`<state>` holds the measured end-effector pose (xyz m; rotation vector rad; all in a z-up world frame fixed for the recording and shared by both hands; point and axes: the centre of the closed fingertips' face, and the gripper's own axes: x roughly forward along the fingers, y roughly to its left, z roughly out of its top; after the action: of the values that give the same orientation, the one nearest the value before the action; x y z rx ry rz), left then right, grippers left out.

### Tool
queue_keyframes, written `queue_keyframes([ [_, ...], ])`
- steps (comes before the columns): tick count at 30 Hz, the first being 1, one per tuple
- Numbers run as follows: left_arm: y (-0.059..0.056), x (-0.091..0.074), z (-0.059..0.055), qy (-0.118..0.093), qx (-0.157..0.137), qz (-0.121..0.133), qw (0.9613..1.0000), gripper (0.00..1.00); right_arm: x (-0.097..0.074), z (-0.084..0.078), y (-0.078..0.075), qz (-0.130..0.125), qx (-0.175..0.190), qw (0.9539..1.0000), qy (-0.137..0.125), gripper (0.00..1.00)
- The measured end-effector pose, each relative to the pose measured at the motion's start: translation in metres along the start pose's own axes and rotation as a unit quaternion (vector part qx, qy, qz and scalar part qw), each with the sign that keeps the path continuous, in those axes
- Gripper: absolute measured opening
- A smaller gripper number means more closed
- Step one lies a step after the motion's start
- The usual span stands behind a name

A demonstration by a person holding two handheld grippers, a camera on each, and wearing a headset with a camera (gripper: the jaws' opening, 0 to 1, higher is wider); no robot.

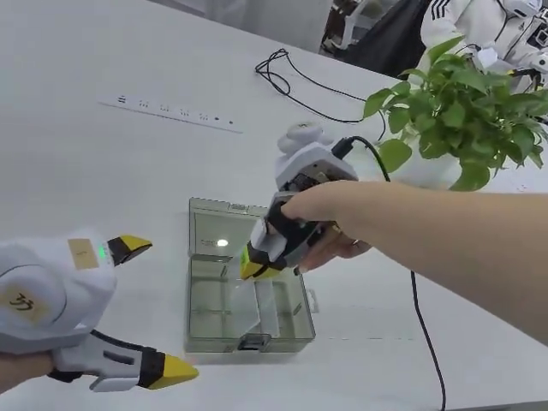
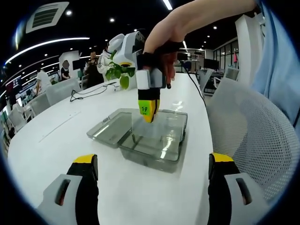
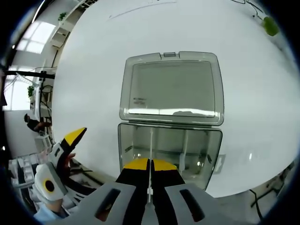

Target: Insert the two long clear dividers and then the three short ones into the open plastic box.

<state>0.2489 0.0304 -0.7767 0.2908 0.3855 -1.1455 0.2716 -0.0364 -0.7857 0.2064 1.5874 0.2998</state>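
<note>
The box (image 1: 205, 342) sits open on the white worktop (image 1: 86, 171), with its lid (image 3: 171, 86) lying flat behind it. The right gripper (image 1: 251, 269) points down into the box. Its fingers (image 3: 137, 165) are closed tight on a clear divider (image 3: 151, 140), pinching its top edge. The divider stands on its thin edge inside the box, with its bottom down near the floor of the box.

The left gripper (image 1: 152, 308) hangs near the front left of the box. Its fingers (image 1: 130, 247) are wide apart and hold nothing.

The divider looks very light, thin and flat. I think it is stiff but can bend a bit, and it is smooth, so it may slip. It is hard to see because it is clear. The top edge, near the middle, looks like the best place to hold it, so it stays straight as it goes down. A hard push could make it bow or snap.

I count one box and two grippers. I count one divider for sure. Thin lines inside the box may be another divider or just slots; I cannot tell. Farther back are one plant (image 1: 454, 103), one black cable (image 1: 291, 81) and one power strip (image 1: 171, 113).
</note>
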Motion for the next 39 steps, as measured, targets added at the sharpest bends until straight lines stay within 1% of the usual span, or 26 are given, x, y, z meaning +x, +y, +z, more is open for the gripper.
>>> queue_keyframes([
  [8, -0.001, 0.0, -0.002, 0.0, -0.005, 0.001, 1.0, 1.0, 0.003, 0.001, -0.001, -0.003, 0.002, 1.0, 0.003, 0.02],
  [11, 0.0, -0.001, -0.003, -0.001, -0.006, 0.003, 1.0, 1.0, 0.004, 0.006, -0.004, -0.005, 0.001, 1.0, 0.003, 0.02],
  [15, 0.002, -0.001, -0.005, 0.001, -0.007, 0.004, 1.0, 1.0, 0.005, 0.005, -0.004, -0.005, 0.001, 1.0, 0.003, 0.02],
  [17, 0.002, -0.002, -0.006, 0.0, -0.008, 0.005, 1.0, 1.0, 0.007, 0.012, -0.008, -0.007, 0.001, 1.0, 0.004, 0.02],
  [19, 0.003, -0.001, -0.006, -0.001, -0.01, 0.006, 0.9999, 1.0, 0.008, 0.013, -0.009, -0.008, 0.002, 1.0, 0.003, 0.02],
  [23, 0.002, -0.001, -0.007, 0.0, -0.011, 0.006, 0.9999, 0.99, 0.01, 0.009, -0.007, -0.012, 0.0, 0.9999, 0.004, 0.02],
  [25, 0.002, -0.001, -0.007, -0.002, -0.012, 0.007, 0.9999, 1.0, 0.011, 0.012, -0.009, -0.013, 0.0, 0.9999, 0.005, 0.02],
  [31, 0.003, -0.002, -0.008, -0.003, -0.014, 0.008, 0.9999, 0.99, 0.012, 0.009, -0.007, -0.016, -0.003, 0.9999, 0.005, 0.02],
  [37, 0.003, -0.002, -0.007, -0.004, -0.014, 0.009, 0.9999, 0.99, 0.014, 0.014, -0.009, -0.021, -0.009, 0.9997, 0.005, 0.02],
  [39, 0.002, -0.002, -0.007, -0.003, -0.015, 0.009, 0.9999, 0.99, 0.014, 0.012, -0.006, -0.024, -0.014, 0.9996, 0.005, 0.02],
])
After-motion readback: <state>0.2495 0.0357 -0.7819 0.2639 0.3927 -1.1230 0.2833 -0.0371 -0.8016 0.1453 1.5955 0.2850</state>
